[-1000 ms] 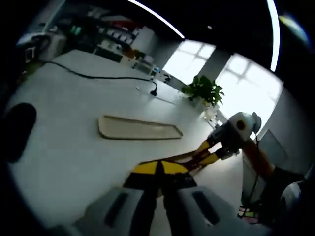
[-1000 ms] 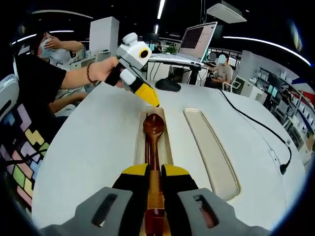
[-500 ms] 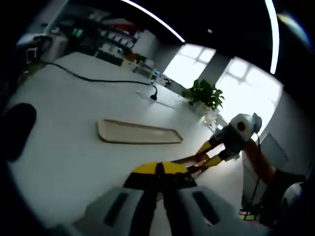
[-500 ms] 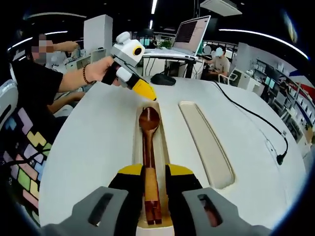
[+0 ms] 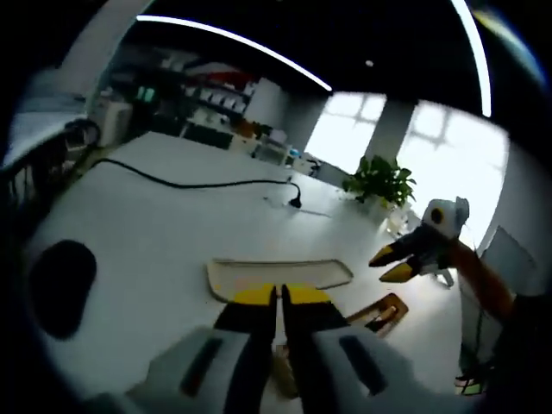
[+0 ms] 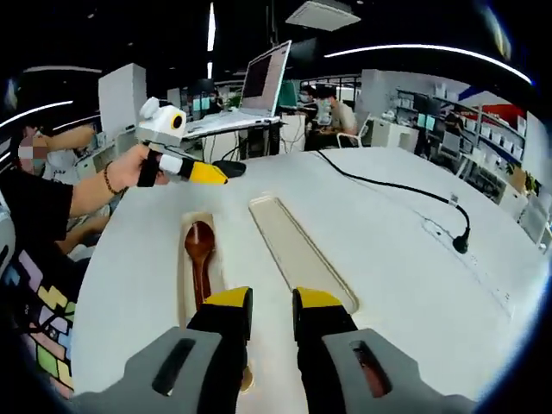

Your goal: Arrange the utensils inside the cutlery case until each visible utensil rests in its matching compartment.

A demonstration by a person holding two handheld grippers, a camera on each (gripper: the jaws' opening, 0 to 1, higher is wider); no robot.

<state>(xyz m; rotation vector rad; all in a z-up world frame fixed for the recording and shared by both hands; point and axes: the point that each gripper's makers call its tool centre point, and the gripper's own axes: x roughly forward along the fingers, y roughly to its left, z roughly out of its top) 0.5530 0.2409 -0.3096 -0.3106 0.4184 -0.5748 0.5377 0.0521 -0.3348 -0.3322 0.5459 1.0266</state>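
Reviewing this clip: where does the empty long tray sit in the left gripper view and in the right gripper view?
Left gripper view: the empty tray lies across the white table just beyond the closed yellow-tipped jaws.
Right gripper view: it runs from centre toward the jaws, right of the tray holding the wooden spoon.
Shared landmark: the black cable with its plug, on the table beyond the tray.

We see a white bench (image 6: 388, 259) carrying two cream trays (image 6: 293, 250). A black cable (image 6: 388, 183) and a dark mouse (image 5: 62, 274) lie there too.
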